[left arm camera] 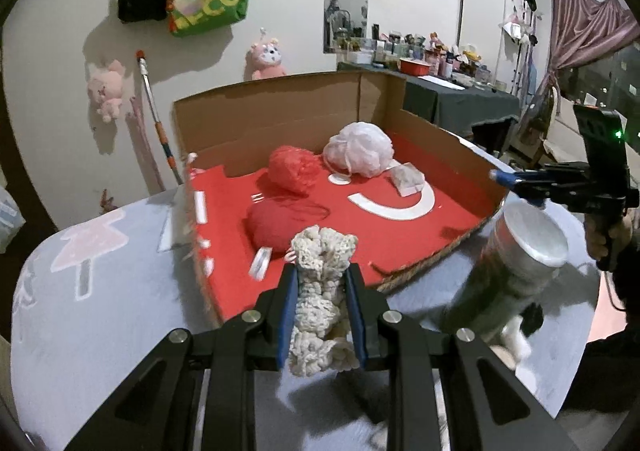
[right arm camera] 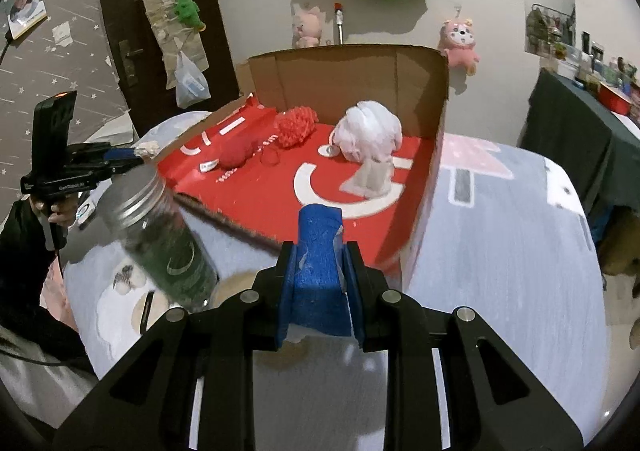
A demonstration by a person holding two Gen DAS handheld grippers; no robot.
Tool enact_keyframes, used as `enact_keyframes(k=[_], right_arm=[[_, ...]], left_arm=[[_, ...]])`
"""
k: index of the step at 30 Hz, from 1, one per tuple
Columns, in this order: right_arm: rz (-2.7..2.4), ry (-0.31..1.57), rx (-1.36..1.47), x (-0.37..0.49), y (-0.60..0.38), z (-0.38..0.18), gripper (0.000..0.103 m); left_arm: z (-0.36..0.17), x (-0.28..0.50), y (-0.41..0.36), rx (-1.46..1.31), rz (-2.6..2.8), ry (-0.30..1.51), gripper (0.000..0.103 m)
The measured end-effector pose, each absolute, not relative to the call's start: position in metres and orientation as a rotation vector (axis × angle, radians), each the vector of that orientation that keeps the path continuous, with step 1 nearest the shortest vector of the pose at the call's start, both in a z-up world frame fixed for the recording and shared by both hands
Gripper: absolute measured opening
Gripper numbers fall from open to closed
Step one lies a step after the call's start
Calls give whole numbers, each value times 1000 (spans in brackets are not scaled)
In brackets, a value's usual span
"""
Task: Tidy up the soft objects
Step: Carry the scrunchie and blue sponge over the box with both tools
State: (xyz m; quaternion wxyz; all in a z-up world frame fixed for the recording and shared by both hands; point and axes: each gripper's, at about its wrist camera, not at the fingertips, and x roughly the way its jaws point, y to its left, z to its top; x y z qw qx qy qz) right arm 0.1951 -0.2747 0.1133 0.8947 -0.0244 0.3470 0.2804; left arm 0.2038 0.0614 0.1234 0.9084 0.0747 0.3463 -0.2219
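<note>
Left tool (left arm camera: 322,283) pinches a cream crocheted bundle (left arm camera: 320,291) at lower centre, before the red-floored cardboard box (left arm camera: 400,235). Right tool (right arm camera: 320,263) pinches what looks like a blue sponge (right arm camera: 318,279), lower centre.

Cream knit thing (left arm camera: 320,291), blue roll (right arm camera: 318,275), red-lined brown cardboard box (left arm camera: 280,119) with white lettering, pale pink pouf (left arm camera: 358,149).

White wall (left arm camera: 280,11), dark door (right arm camera: 168,11), perhaps a cluttered side table (left arm camera: 460,99)
</note>
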Motion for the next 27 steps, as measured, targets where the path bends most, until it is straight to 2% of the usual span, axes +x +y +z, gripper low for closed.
enact_keyframes(k=[11,27], right_arm=[[635,838,-41,278,-227,121,23],[577,1065,-125,367,-167,88,23]], left_arm=[[126,280,3,181,-511,872,25],[83,365,-35,278,-431,1071,26]])
